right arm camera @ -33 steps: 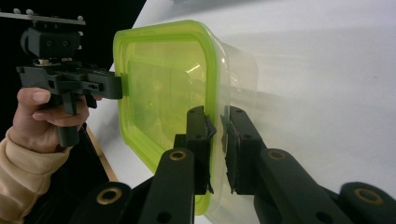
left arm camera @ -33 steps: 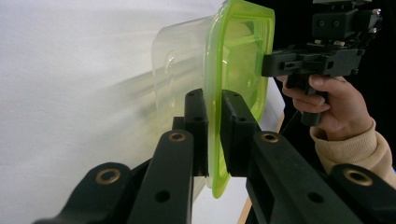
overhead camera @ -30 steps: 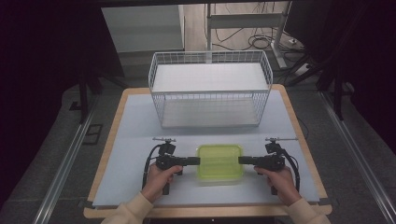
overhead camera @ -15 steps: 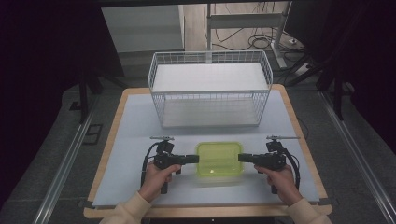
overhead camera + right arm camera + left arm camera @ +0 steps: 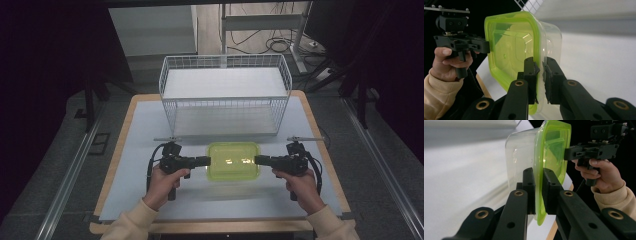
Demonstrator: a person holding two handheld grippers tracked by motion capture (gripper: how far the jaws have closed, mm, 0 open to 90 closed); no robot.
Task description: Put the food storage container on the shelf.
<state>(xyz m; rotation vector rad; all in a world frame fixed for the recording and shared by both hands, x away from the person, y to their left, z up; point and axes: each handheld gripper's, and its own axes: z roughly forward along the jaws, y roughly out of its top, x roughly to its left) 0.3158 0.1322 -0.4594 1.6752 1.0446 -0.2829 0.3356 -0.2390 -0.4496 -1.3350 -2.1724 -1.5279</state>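
Both grippers, left gripper [image 5: 202,161] and right gripper [image 5: 261,160], clench the green-lidded container [image 5: 233,161] by opposite rims near the table's front edge; it looks light, stiff and slippery.

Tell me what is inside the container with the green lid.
Nothing shows inside the container: its clear wall and translucent green lid reveal only empty space. The parts behind both tools' jaws stay covered.

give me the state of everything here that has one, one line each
container: lid on, gripped at both ends, in front of the basket
lid: green, seated on the container, its rim between the jaws
basket: upright, nothing in it
left gripper: shut on the lid's rim
right gripper: shut on the lid's rim at the opposite end
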